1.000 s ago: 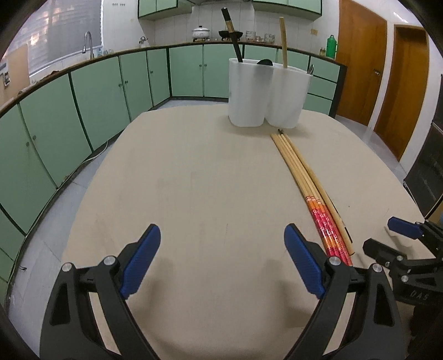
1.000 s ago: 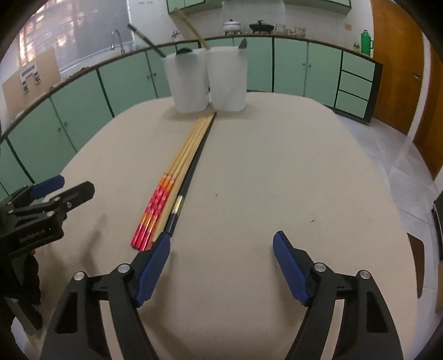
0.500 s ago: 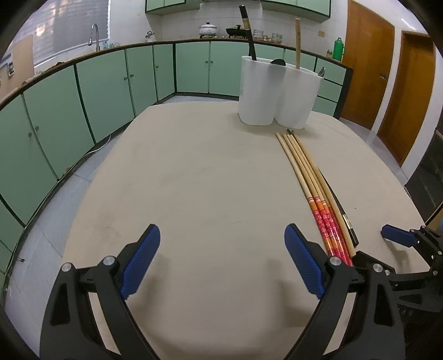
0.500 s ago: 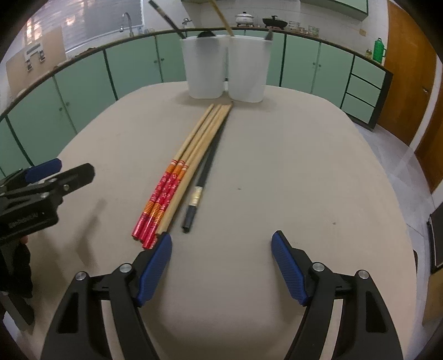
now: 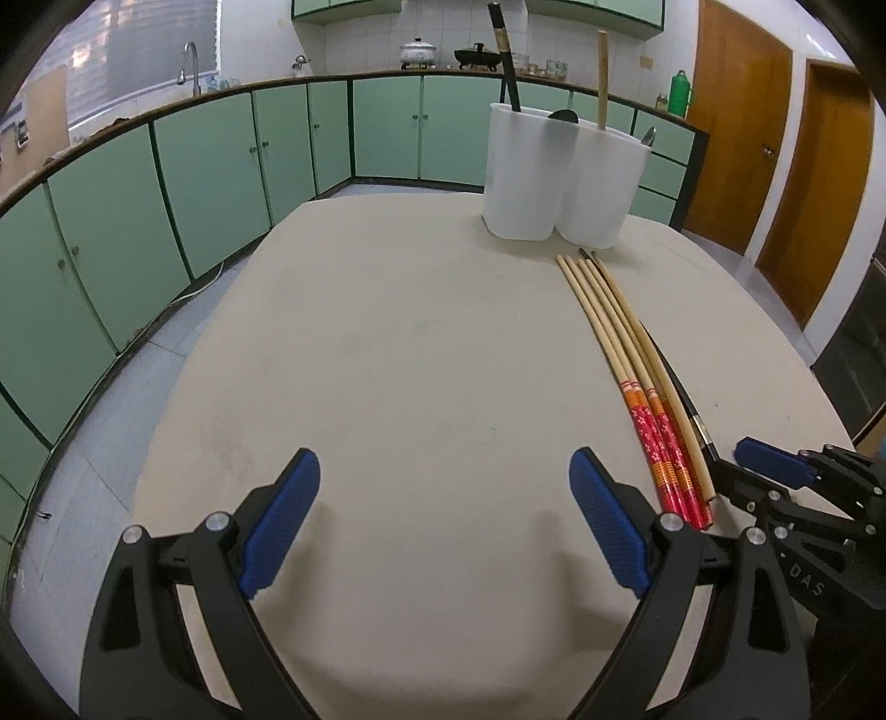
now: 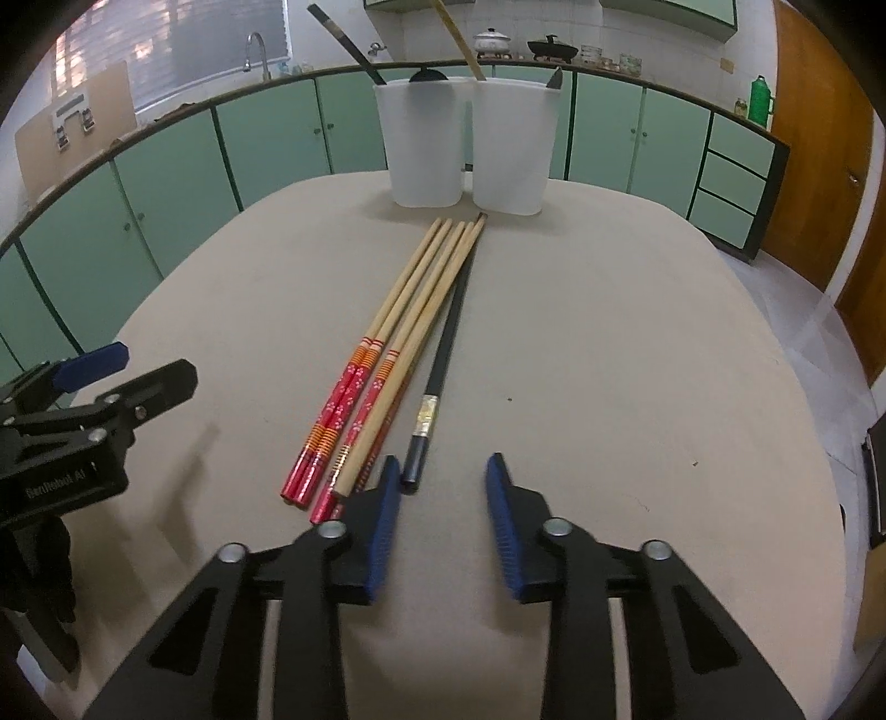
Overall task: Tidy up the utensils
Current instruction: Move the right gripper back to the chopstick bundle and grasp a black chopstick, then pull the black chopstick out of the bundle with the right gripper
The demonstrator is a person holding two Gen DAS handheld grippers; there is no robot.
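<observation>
Since a second ago your right gripper (image 6: 440,476) has slid toward the near ends of the chopsticks, and its jaws have just been closing: they now stand narrowly apart, with nothing pinched between the blue pads. Its left pad sits just beside the butt end of the black chopstick (image 6: 440,368), which lies a little outside the gap. You hold your left gripper (image 5: 446,520) above bare table (image 5: 415,354), its jaws spread wide and empty. To the black one's left lie the wooden chopsticks (image 6: 410,310), side by side with red patterned handles toward you and plain tips pointing at the white holder (image 6: 468,149). That holder stands at the far end of the table, two compartments joined, well apart from both grippers. Its left compartment carries a dark-handled utensil (image 6: 346,41) leaning out to the left, and its right one a wooden stick (image 6: 457,36). Green cabinets (image 6: 166,183) curve around behind the table, and a wooden door (image 5: 739,144) shows at the right.
</observation>
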